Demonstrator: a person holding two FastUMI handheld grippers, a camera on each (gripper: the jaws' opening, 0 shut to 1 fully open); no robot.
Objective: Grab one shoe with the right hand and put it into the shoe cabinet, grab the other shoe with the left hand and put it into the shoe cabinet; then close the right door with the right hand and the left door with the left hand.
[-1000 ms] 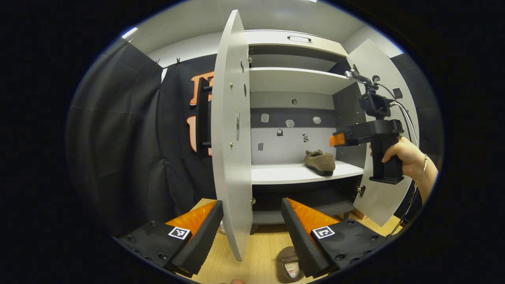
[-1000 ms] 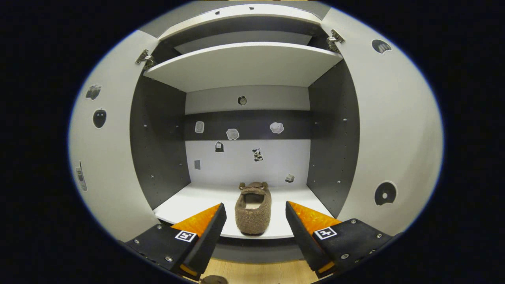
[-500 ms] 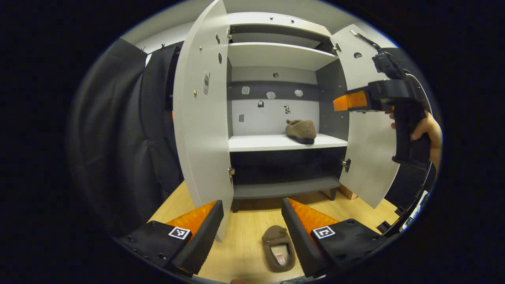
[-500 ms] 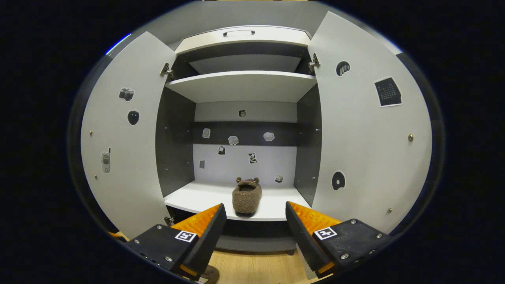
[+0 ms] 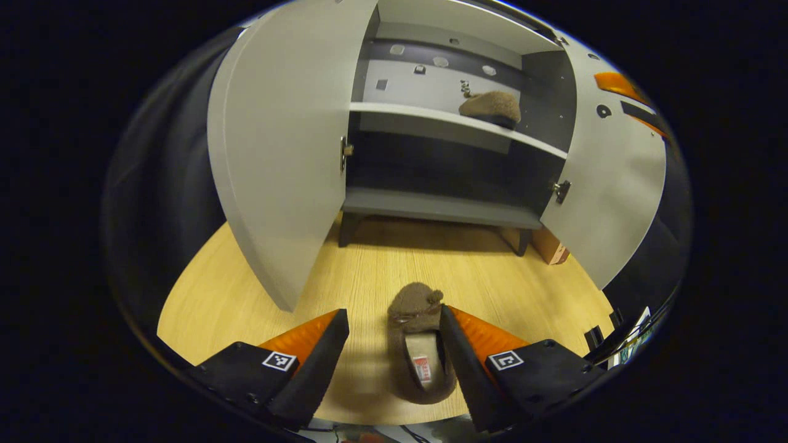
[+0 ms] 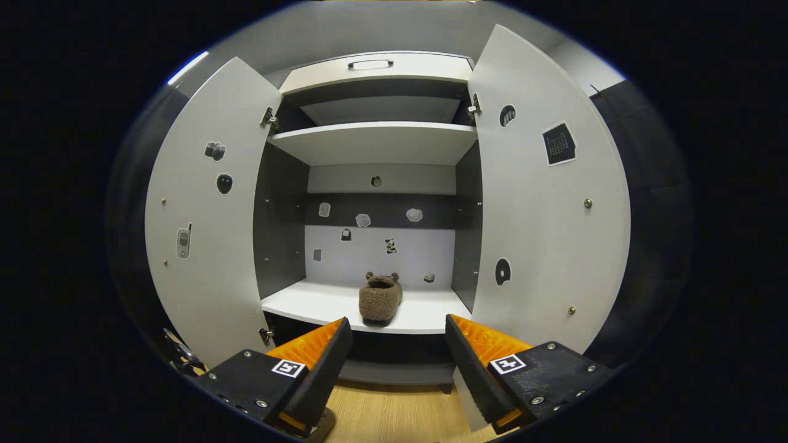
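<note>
One fuzzy brown shoe [image 5: 419, 348] lies on the wooden floor, toe toward the cabinet. My left gripper [image 5: 392, 314] hangs open just above it, and the shoe sits between the fingers, close to the right-hand finger [image 5: 458, 351]. The other brown shoe [image 6: 380, 298] [image 5: 490, 107] rests on the cabinet's white middle shelf [image 6: 308, 304]. My right gripper [image 6: 397, 323] is open and empty, held back from the cabinet and facing that shelf. Both doors stand open: the left door [image 6: 203, 234] [image 5: 277, 154] and the right door [image 6: 542, 221] [image 5: 606, 184].
The left door's lower corner [image 5: 286, 301] hangs near my left gripper. A small cardboard box [image 5: 550, 247] sits on the floor by the cabinet's right leg. Bare wooden floor [image 5: 381, 264] lies in front of the cabinet. Black cloth walls flank the cabinet.
My left gripper has tipped down and dropped toward the shoe on the floor, which now sits between its fingers. My right gripper has drawn back from the cabinet, leaving its shoe on the shelf.
</note>
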